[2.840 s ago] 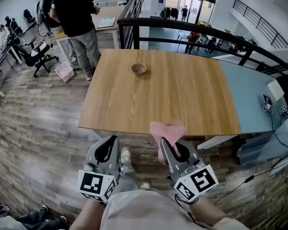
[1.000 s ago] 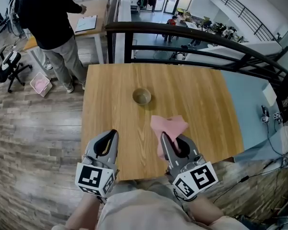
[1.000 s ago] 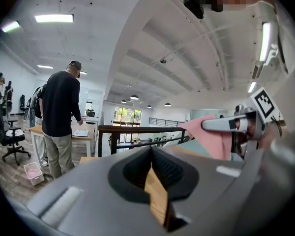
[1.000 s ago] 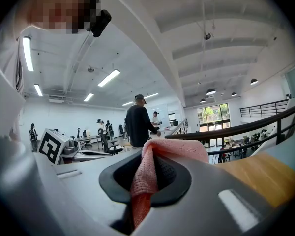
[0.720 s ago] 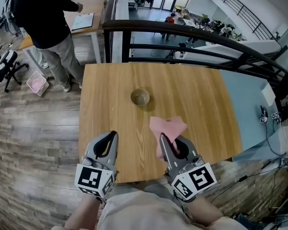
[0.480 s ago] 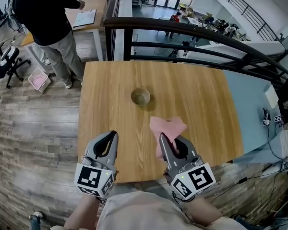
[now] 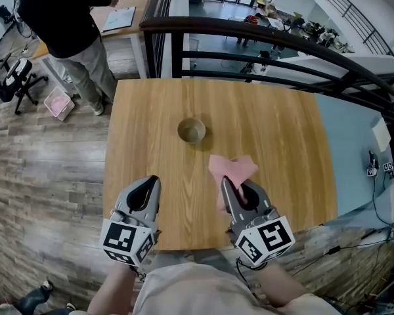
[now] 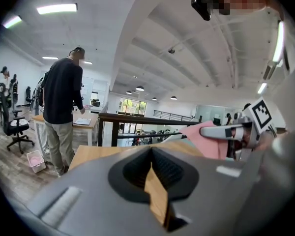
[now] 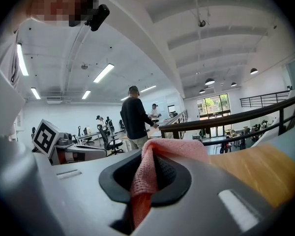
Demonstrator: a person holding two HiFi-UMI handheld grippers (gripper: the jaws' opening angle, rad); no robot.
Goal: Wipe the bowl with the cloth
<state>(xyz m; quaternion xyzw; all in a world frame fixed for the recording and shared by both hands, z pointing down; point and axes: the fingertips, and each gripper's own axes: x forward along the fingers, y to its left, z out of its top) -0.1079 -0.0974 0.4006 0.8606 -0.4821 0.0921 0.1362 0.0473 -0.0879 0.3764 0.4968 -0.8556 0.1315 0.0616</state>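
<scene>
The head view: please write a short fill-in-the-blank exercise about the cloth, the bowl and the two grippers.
The right gripper is shut on a ____ cloth.
The left gripper is shut and holds ____.
The bowl stands on the table, ahead of both grippers, touched by ____ of them.
Missing words: pink; nothing; neither.

Standing person [image 7: 59, 12], head beyond the head view's top edge; bowl [image 7: 192, 130] interior too small for detail.
</scene>
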